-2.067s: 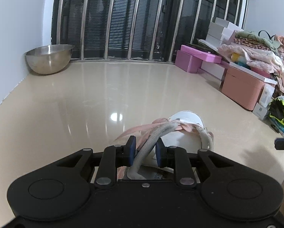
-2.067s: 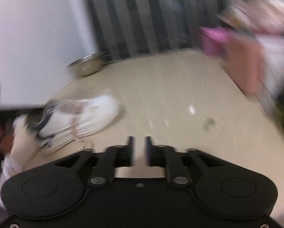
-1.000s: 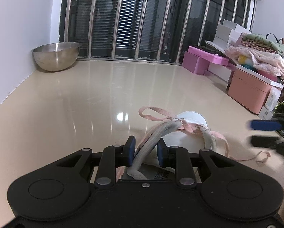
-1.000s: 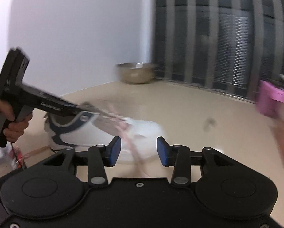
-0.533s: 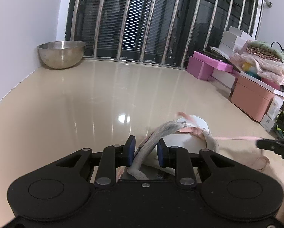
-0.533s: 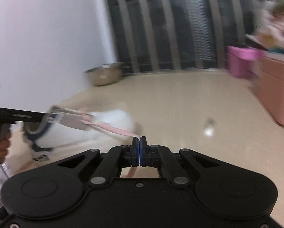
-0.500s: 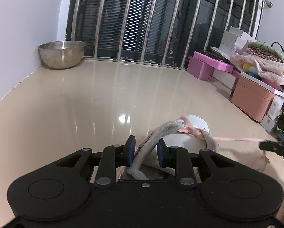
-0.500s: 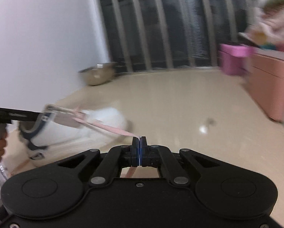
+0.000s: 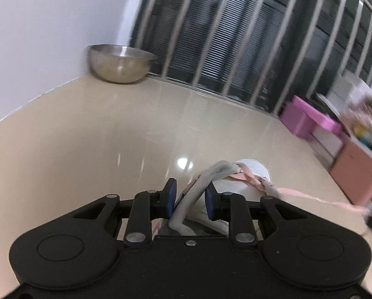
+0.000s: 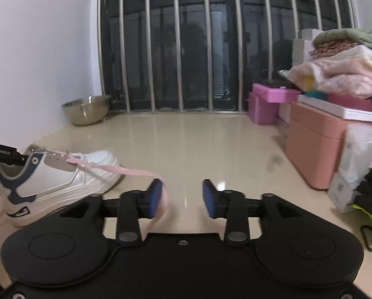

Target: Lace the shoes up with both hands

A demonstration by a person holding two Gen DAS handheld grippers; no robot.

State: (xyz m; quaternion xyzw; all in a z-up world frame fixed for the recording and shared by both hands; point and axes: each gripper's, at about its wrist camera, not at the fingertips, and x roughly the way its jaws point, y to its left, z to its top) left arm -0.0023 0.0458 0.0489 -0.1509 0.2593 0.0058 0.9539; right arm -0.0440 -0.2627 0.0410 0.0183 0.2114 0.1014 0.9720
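Holding sneaker [image 10: 58,174] collar [image 9: 198,194] clamped in left gripper [image 9: 189,198], right gripper [image 10: 182,196] gaping beside pink lace [image 10: 136,173]; re-pinching lace needed for threading.

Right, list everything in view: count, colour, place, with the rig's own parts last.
shoe: one, white with navy trim, floor at left.
lace: one, pink, from the shoe's eyelets to the right gripper, draped over one finger.
bowl: one, steel, corner by the wall.
boxes: several, magenta, pink and white, along the right.
folded fabrics: one pile, pale pink and green, atop the boxes.
window bars: many, silver, at the back.
left gripper: black, blue pads, jaws shut on the shoe's grey collar.
right gripper: black, blue pads, jaws open.
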